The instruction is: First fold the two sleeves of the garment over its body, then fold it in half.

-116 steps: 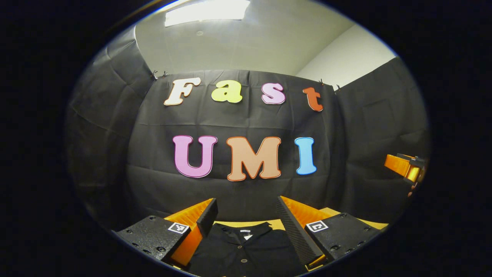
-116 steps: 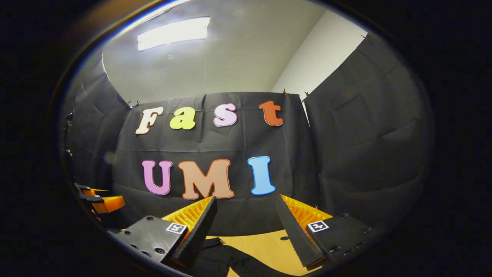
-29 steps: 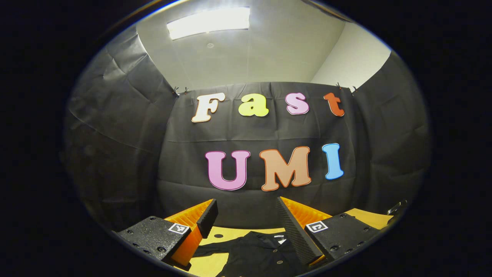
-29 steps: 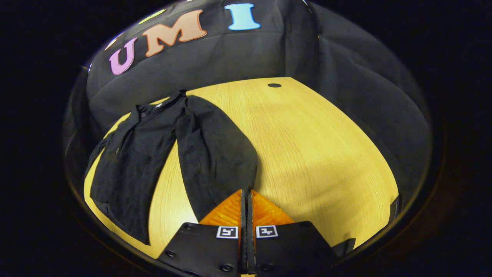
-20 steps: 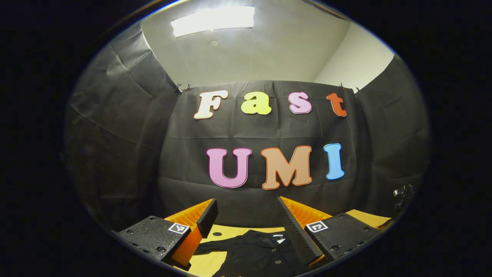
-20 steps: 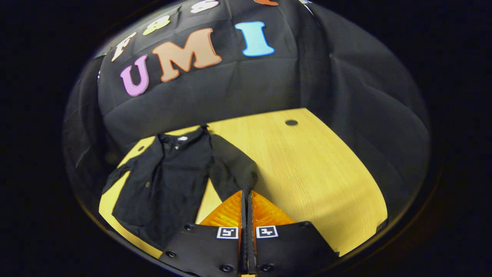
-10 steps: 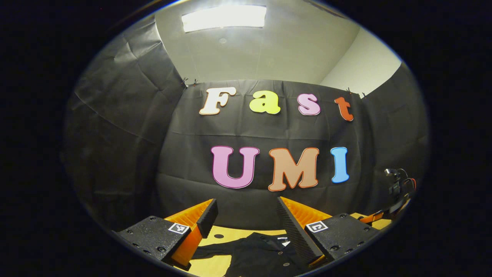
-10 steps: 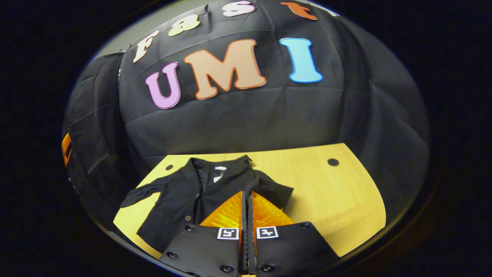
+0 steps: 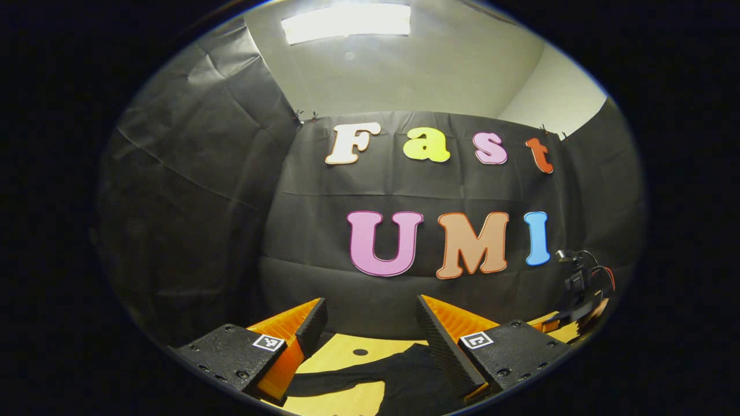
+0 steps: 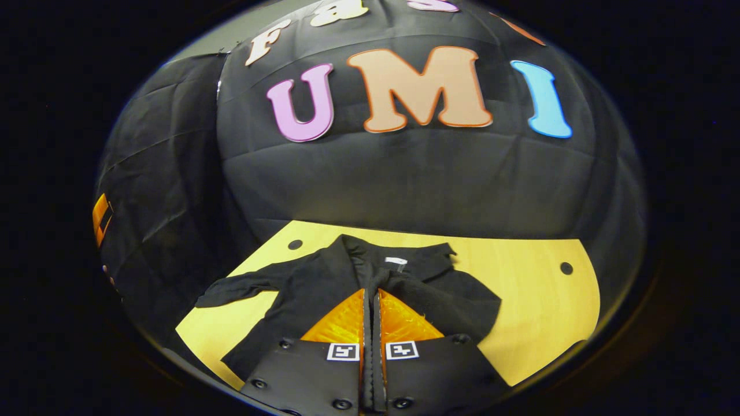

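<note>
- Wooden table [image 10: 537, 300] lay pale under the booth wall, with small round holes near its far edge.
- Black garment [image 10: 324, 289] lay on the table, collar toward the wall, one sleeve [image 10: 243, 286] spread sideways, the other sleeve [image 10: 462, 306] folded over its body.
- Right gripper [image 10: 370, 312] sat above the garment's body, fingers pressed together; whether cloth was pinched, I cannot tell.
- Left gripper [image 9: 370, 332] hovered above the garment, fingers wide apart, holding nothing.

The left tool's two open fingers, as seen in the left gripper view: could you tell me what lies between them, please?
In the left gripper view, between the left tool's fingers lie bare wooden table with a small round hole, and nearer, the black garment with one sleeve spread flat.
</note>
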`<action>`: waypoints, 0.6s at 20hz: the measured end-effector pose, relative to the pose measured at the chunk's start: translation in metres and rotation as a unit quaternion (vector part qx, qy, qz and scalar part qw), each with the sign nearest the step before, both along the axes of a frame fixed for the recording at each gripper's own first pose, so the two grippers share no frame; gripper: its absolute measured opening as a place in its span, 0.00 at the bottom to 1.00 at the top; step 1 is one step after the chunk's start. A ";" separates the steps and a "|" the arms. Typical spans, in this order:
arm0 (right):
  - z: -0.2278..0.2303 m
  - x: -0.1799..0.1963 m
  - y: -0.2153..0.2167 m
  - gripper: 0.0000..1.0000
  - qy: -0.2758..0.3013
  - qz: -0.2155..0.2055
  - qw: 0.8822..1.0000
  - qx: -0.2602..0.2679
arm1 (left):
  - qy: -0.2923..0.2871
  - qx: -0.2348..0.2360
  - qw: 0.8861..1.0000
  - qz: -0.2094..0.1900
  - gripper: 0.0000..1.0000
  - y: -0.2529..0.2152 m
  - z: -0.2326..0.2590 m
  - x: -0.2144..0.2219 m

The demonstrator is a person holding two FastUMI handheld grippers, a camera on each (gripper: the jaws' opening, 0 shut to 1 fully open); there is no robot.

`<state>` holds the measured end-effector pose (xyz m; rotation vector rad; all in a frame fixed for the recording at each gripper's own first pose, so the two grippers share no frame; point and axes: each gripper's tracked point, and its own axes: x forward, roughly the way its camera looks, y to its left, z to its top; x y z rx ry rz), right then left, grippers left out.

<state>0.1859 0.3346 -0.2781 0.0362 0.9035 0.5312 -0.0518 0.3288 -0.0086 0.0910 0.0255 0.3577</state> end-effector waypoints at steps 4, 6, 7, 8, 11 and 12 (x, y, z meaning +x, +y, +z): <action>-0.022 -0.004 0.062 0.02 0.018 0.049 0.999 -0.003 | 0.009 0.001 0.999 0.032 0.94 0.037 -0.004 -0.019; -0.045 -0.012 0.090 0.02 0.035 0.074 0.997 -0.012 | 0.014 0.004 0.999 0.047 0.97 0.054 -0.006 -0.031; -0.059 -0.013 0.103 0.02 0.043 0.085 0.995 -0.018 | 0.017 0.009 0.998 0.055 0.94 0.063 -0.006 -0.036; -0.074 -0.015 0.115 0.02 0.053 0.094 0.994 -0.024 | 0.019 0.014 0.998 0.062 0.94 0.071 -0.006 -0.041; -0.120 -0.021 0.145 0.02 0.083 0.112 0.989 -0.046 | 0.027 0.021 0.996 0.082 0.92 0.087 -0.006 -0.053; -0.135 -0.021 0.153 0.02 0.093 0.113 0.988 -0.051 | 0.030 0.023 0.996 0.086 0.92 0.093 -0.006 -0.058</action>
